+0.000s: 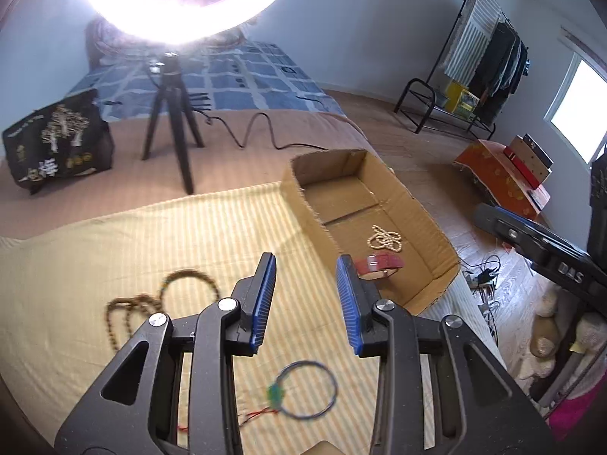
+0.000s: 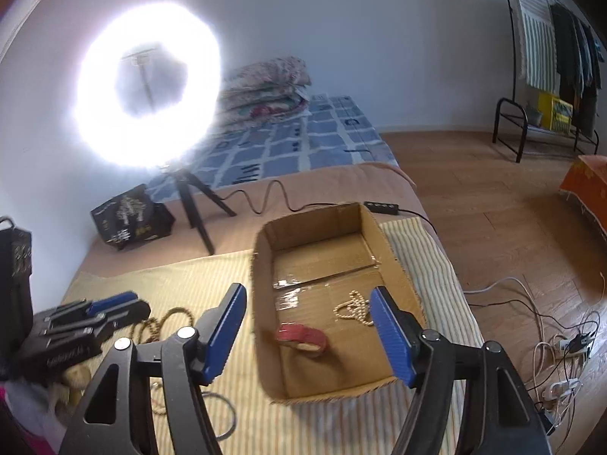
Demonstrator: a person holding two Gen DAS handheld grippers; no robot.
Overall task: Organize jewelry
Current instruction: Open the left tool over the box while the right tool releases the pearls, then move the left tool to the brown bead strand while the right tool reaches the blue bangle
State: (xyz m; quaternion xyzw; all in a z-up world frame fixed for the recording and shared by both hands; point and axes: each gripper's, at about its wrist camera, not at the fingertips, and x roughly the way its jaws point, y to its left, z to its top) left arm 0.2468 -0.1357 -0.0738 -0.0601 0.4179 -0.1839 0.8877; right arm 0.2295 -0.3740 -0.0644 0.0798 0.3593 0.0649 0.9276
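An open cardboard box (image 1: 303, 204) (image 2: 261, 303) sits on the striped yellow cloth (image 1: 95, 250). Inside it lie a pearl necklace (image 1: 385, 240) (image 2: 354, 309) and a red strap (image 1: 379, 265) (image 2: 303, 337). On the cloth, left of the box, lie brown bead strands (image 1: 151, 303) (image 2: 167, 326) and a thin blue hoop necklace with a green pendant (image 1: 307, 390). My left gripper (image 1: 305, 261) hovers over the cloth beside the box, jaws apart, nothing between them. My right gripper (image 2: 307, 290) hangs above the box's near end, jaws wide and empty. The left gripper (image 2: 95, 314) also shows in the right wrist view.
A glaring ring light on a black tripod (image 1: 170, 121) (image 2: 148, 87) stands behind the cloth, its cable (image 1: 258, 129) trailing right. A black printed bag (image 1: 57, 140) sits at back left. The bed edge drops right of the box to a floor with loose cables (image 2: 561, 345).
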